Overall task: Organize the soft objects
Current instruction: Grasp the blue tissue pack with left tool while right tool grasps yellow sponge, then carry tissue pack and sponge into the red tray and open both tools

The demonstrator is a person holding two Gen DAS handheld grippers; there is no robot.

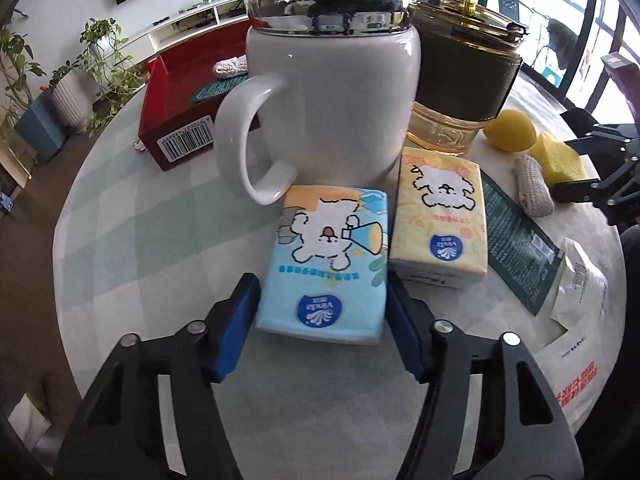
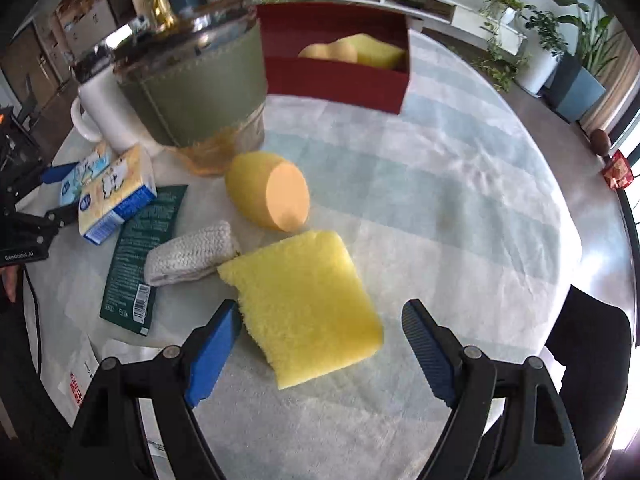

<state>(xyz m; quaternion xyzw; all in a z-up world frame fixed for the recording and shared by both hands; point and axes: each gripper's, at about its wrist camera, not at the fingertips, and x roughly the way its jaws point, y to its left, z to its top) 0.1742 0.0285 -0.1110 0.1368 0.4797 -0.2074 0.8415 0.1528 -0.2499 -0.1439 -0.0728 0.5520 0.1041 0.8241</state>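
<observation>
Left gripper (image 1: pixel 322 312) is clenched on the blue tissue pack (image 1: pixel 326 264), pads pressing its two long sides at the near end, lower centre of the left wrist view. The pack is light and squashy with a slick film wrap, so I'd keep the squeeze moderate and grip mid-body so it doesn't bow or slip.

The yellow tissue pack (image 1: pixel 440 220) sits just beside it, with the white mug (image 1: pixel 336 104) close behind.

Right gripper (image 2: pixel 320 344) is released, jaws wide. The yellow sponge (image 2: pixel 304 312) lies between them in the lower centre of the right wrist view, touching the left pad only. It's very light, compressible and grippy; take it across its flat sides.

The egg-shaped sponge (image 2: pixel 268 192) and knitted pad (image 2: pixel 188 256) are near, centre-left. The red box (image 2: pixel 336 68), upper centre, already holds sponges.
</observation>
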